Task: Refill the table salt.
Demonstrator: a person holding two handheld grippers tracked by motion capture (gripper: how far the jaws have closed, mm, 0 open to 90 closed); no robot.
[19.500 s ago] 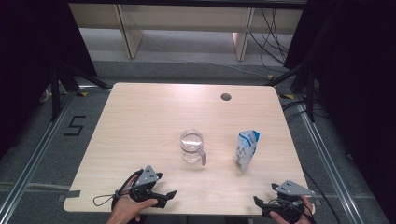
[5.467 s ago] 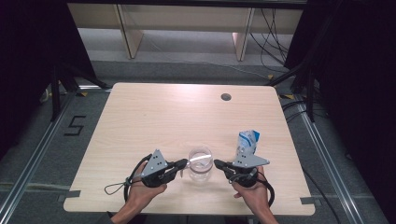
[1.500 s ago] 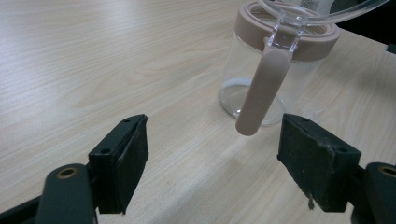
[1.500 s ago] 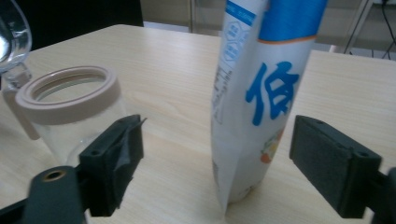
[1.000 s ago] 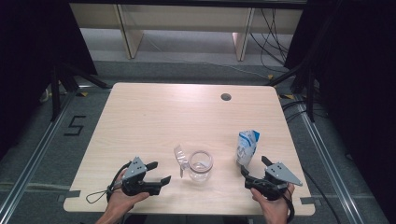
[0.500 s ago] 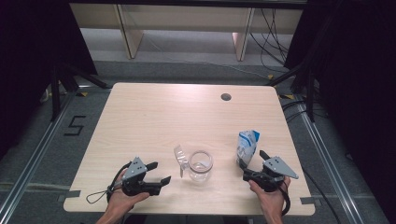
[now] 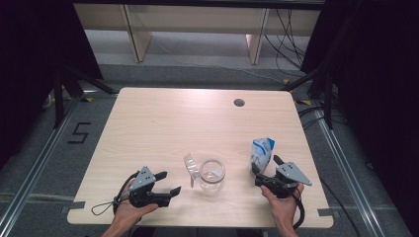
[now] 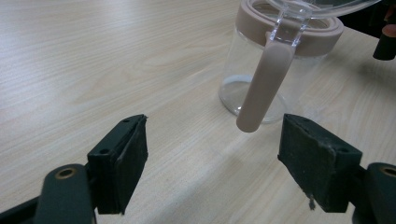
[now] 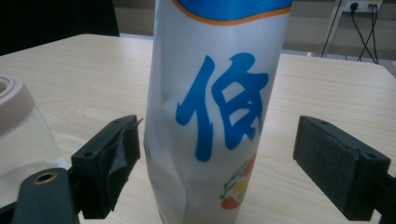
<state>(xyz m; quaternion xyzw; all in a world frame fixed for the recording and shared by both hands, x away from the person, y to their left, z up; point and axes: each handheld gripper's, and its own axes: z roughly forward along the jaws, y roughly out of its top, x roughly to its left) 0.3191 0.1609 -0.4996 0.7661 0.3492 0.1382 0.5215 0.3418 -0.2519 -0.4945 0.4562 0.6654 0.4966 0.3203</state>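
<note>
At lower right, the right gripper [image 7: 263, 170], jaws spread around the upright pouch [image 7: 261, 154], could topple it into the open jar [image 7: 212, 174]; the left gripper [image 7: 165, 183] gapes empty.

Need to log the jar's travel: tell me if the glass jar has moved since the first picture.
Yes. The glass jar has come nearer the table's front edge and a little right, ending farther from the round hole in the tabletop.

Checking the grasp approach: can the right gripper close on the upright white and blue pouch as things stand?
Probably yes. The right gripper stands open with the white and blue printed pouch upright between its jaws, and nothing lies between them.
</note>
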